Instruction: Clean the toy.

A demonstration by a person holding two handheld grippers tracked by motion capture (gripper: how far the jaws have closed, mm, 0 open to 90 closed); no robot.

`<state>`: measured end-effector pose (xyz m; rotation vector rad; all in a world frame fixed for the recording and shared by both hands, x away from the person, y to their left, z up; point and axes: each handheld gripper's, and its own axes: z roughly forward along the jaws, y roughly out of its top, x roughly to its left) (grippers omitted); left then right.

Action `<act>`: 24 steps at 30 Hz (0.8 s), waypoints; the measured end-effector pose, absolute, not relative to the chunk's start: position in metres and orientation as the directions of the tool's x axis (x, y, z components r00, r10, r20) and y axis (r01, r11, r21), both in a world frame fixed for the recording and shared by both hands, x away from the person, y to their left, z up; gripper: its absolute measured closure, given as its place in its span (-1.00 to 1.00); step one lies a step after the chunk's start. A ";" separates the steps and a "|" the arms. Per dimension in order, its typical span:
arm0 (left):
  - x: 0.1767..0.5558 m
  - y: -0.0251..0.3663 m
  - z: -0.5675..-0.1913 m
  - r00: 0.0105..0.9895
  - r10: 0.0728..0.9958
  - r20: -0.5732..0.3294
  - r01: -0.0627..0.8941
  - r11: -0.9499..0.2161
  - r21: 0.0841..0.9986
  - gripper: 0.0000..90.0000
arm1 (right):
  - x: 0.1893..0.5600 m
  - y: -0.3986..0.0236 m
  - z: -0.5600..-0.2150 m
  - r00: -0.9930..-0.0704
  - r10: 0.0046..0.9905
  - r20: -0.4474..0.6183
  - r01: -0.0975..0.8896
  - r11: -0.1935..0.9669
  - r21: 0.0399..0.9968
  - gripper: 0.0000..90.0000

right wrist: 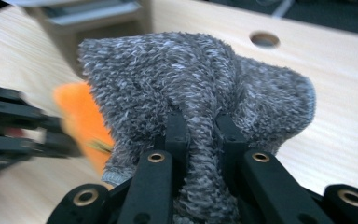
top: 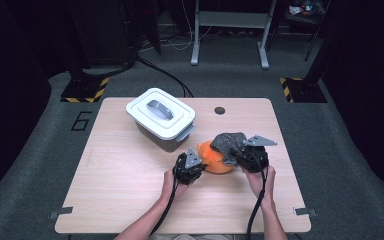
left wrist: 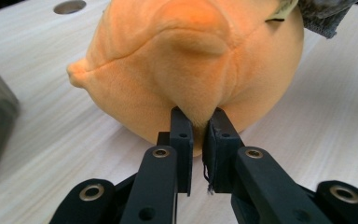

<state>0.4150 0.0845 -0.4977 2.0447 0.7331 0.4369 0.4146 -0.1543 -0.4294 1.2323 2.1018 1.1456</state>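
Observation:
An orange plush toy [top: 214,159] lies on the wooden table [top: 120,175] between my two grippers. A grey fluffy cloth [top: 229,141] is draped over its right side. My left gripper [top: 196,161] is at the toy's left, and in the left gripper view its jaws pinch a fold of the orange plush [left wrist: 186,60] between the fingertips [left wrist: 182,122]. My right gripper [top: 236,157] is at the toy's right. In the right gripper view its jaws are closed on a bunched fold of the grey cloth [right wrist: 200,107], with the orange toy [right wrist: 81,116] peeking out at the left.
A grey bin with a white handled lid [top: 161,114] stands on the table behind and left of the toy. A round cable hole [top: 220,110] sits near the table's far edge. Bare table spreads to the left and front. Dark floor and stands surround it.

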 end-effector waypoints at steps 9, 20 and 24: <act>0.413 0.085 -0.498 0.761 0.649 -0.012 0.362 -0.408 0.838 0.87 | 0.403 -0.112 -0.427 -0.576 0.815 -0.069 0.427 0.372 0.824 0.75; 0.415 0.090 -0.503 0.762 0.647 -0.040 0.378 -0.393 0.838 0.87 | 0.424 -0.174 -0.456 -0.419 0.907 0.028 0.556 0.232 0.798 0.75; 0.414 0.088 -0.502 0.764 0.645 -0.034 0.372 -0.396 0.839 0.87 | 0.432 -0.183 -0.470 -0.408 0.909 0.084 0.597 0.195 0.778 0.75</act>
